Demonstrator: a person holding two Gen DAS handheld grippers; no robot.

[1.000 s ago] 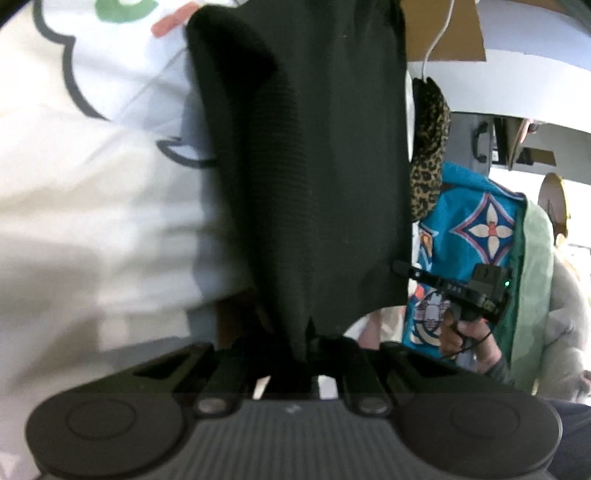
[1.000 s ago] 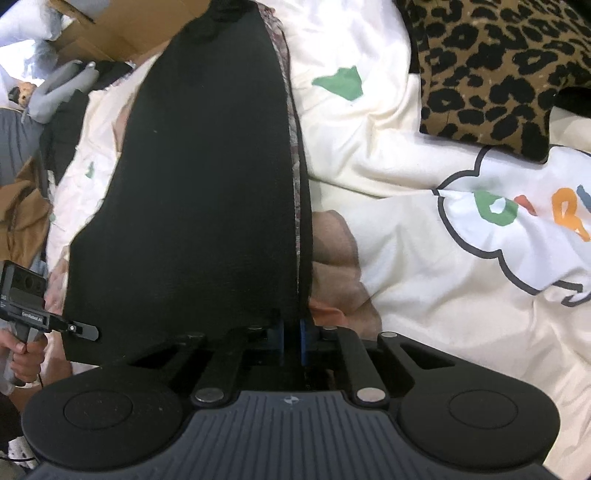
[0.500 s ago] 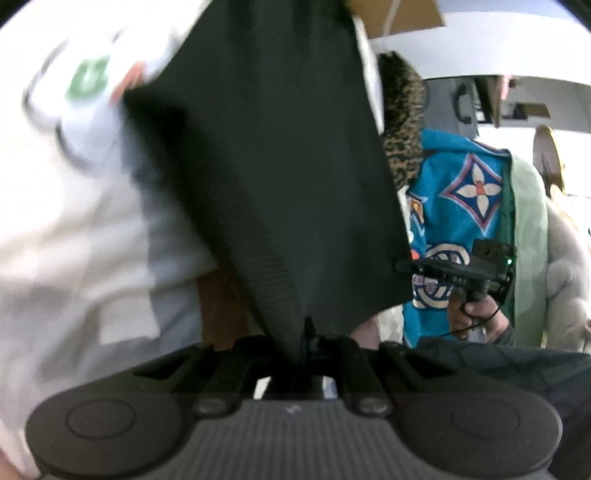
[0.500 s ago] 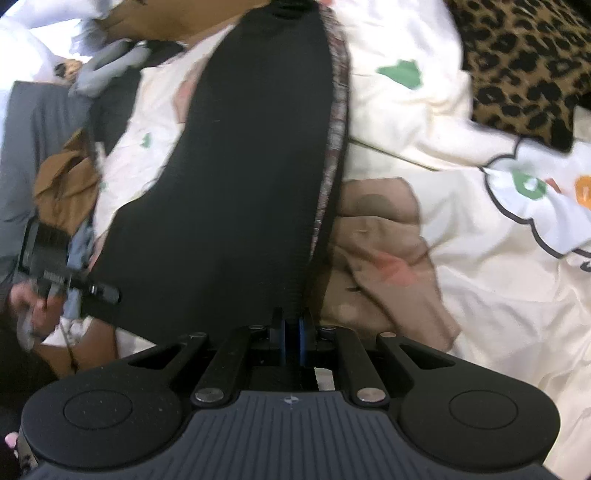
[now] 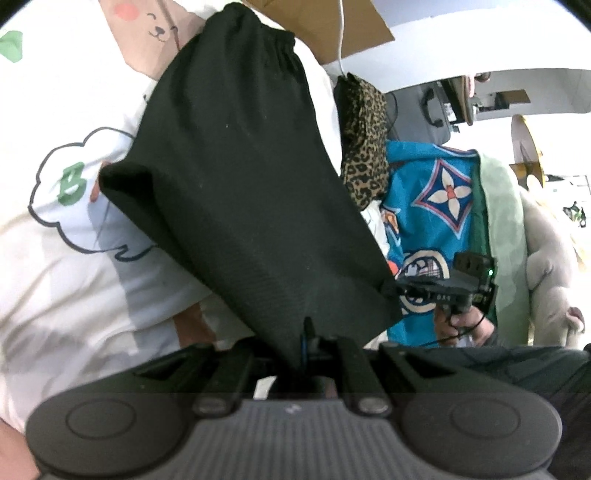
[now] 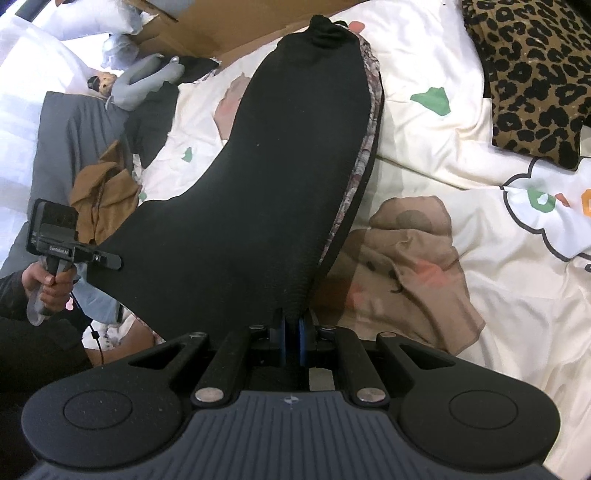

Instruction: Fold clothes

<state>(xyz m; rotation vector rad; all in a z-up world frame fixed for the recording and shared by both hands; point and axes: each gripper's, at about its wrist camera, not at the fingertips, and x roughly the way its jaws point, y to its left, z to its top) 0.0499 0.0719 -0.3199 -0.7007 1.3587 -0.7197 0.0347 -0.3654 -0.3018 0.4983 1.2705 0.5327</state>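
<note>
A black garment (image 5: 236, 177) hangs stretched between both grippers above a white bedsheet with cartoon prints (image 5: 66, 229). My left gripper (image 5: 306, 343) is shut on one lower corner of it. The right gripper (image 6: 291, 325) is shut on the other corner, and the black garment (image 6: 266, 184) runs up and away from it, with a patterned inner edge showing along its right side. Each wrist view shows the other gripper, hand-held, at the cloth's far corner: the right gripper (image 5: 402, 290) and the left gripper (image 6: 109, 260).
A leopard-print cloth (image 6: 535, 74) lies at the back right of the bed. A blue patterned garment (image 5: 436, 206) and a pale green one (image 5: 506, 229) hang at the side. Brown cloth (image 6: 99, 195), grey bedding (image 6: 70, 133), a grey plush toy (image 6: 144, 81) and cardboard (image 6: 207, 29) lie to the left.
Both grippers have risen with the black garment, lifting more of it off the sheet. The cloth hangs longer and its gathered far end has come into view.
</note>
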